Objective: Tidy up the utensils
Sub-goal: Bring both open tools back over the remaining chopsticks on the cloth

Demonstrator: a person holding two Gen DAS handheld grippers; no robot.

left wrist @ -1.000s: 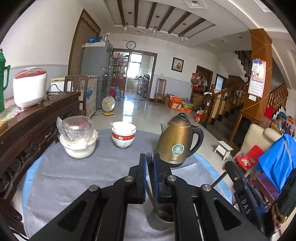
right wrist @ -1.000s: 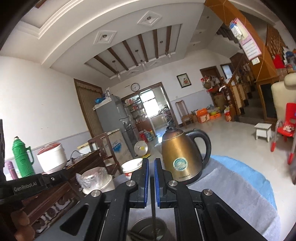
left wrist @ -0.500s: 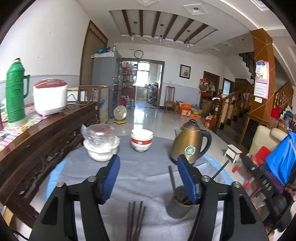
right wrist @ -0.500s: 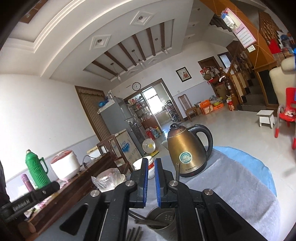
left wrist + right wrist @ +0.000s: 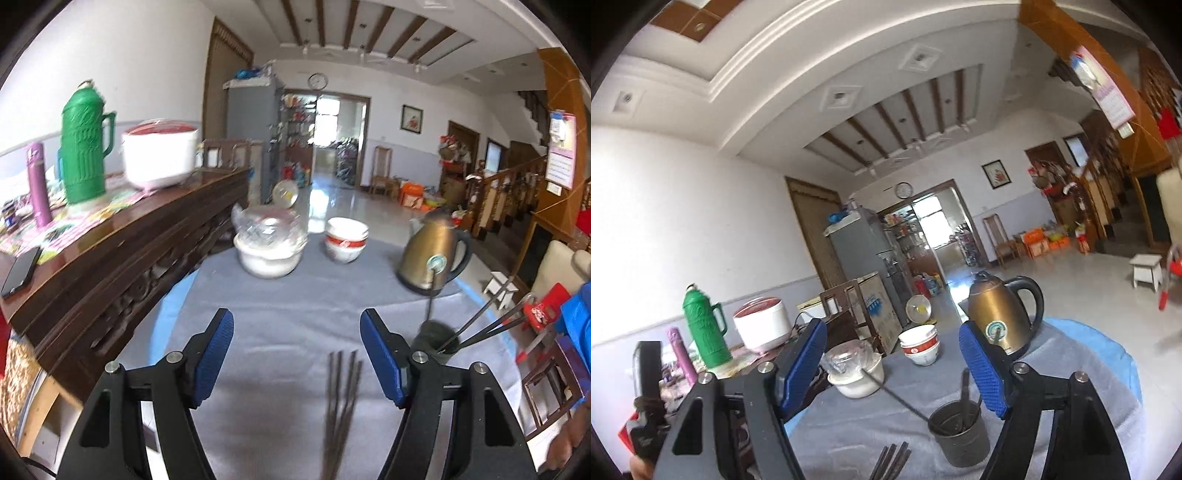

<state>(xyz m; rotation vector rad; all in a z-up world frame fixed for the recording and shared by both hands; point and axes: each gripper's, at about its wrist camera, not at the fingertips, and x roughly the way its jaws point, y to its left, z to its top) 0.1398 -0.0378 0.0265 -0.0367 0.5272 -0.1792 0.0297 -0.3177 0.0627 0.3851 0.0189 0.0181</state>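
Chopsticks point(image 5: 341, 402) lie bundled on the grey cloth point(image 5: 280, 332), bottom centre; both the left gripper point(image 5: 297, 354) and right gripper point(image 5: 894, 365) gape wide, empty, cup point(image 5: 958, 434) lower right.

White walls point(image 5: 683, 206) with grey dado band, upper left. Coffered ceiling point(image 5: 905, 107) crossed by dark wooden beams, top centre. Brown door point(image 5: 225, 96) left of centre. Bright doorway point(image 5: 332, 140) mid-frame, round clock point(image 5: 317, 80) above. Glossy pale floor point(image 5: 343, 206) caught daylight. Dark carved sideboard point(image 5: 122, 251) along left. Wooden staircase railing point(image 5: 509, 199) at right.
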